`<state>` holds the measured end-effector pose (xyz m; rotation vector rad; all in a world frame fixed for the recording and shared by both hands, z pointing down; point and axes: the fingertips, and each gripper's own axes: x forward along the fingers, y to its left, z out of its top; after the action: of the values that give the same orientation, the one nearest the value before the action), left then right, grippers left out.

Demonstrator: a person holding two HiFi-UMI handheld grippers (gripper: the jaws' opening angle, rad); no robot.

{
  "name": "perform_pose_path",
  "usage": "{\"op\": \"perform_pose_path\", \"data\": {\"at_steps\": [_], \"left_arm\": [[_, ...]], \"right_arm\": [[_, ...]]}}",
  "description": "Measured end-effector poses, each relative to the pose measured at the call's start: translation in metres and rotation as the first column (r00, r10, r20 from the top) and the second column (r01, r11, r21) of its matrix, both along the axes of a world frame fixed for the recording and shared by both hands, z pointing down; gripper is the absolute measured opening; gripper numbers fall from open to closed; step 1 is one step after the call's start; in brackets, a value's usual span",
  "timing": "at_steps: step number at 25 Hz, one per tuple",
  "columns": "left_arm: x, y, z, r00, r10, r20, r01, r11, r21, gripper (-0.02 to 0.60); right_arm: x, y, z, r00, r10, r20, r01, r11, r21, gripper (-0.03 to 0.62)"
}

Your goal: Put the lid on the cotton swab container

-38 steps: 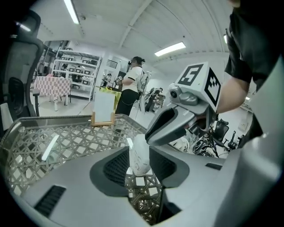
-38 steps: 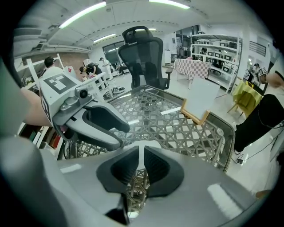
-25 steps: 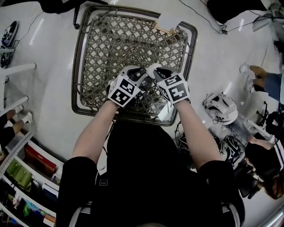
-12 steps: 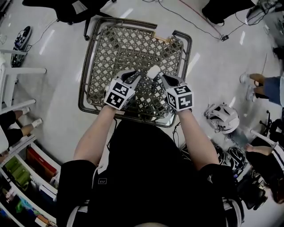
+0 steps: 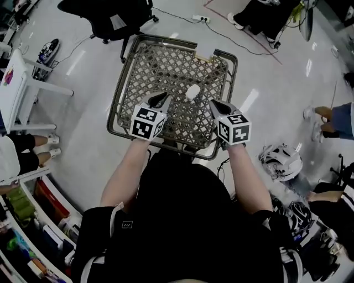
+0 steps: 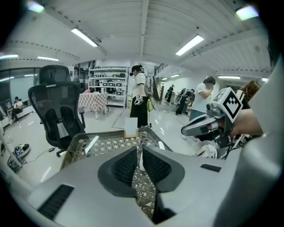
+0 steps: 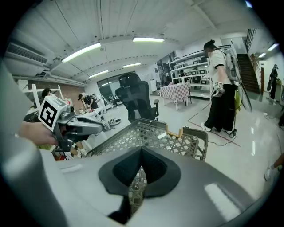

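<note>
A small white cotton swab container (image 5: 193, 91) stands alone on the brown lattice table (image 5: 166, 61); I cannot tell its lid apart from its body. My left gripper (image 5: 161, 99) is just to its left and short of it, its jaws closing with a narrow gap and nothing pressed between the pads. In the left gripper view (image 6: 140, 150) a white sliver shows through that gap, lying beyond the pads. My right gripper (image 5: 214, 105) hangs to the container's right and nearer to me. Its jaws meet, empty, in the right gripper view (image 7: 141, 153).
A white card in a wooden stand (image 5: 204, 52) sits at the table's far edge. A black office chair (image 5: 113, 14) stands beyond the table. A white side table (image 5: 14, 77) and shelves are at the left, a white helmet (image 5: 282, 161) on the floor at the right. People stand around the room.
Both grippers have drawn back and apart from the white container, which they flanked closely before. It now stands free on the table. The left jaws have narrowed.
</note>
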<state>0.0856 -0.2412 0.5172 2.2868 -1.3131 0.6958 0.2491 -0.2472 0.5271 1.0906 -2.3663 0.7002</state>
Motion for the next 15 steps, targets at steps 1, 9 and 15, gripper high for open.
{"op": "perform_pose_path", "data": {"at_steps": [1,9,15], "left_arm": [[-0.001,0.004,-0.009,1.0,-0.017,-0.004,0.017,1.0,-0.004,0.044],[-0.018,0.044,-0.061,0.997,-0.069,-0.022,0.068,0.998,-0.003,0.038],[-0.026,0.062,-0.095,0.995,-0.082,-0.063,0.085,0.995,0.052,0.031]], "right_arm": [[0.003,-0.001,-0.01,1.0,0.009,0.019,-0.01,1.0,0.025,0.011],[0.001,0.019,-0.08,0.988,-0.007,0.153,-0.017,0.988,0.154,0.011],[0.0,0.045,-0.118,0.976,-0.029,0.214,-0.016,0.978,0.208,0.011]]}}
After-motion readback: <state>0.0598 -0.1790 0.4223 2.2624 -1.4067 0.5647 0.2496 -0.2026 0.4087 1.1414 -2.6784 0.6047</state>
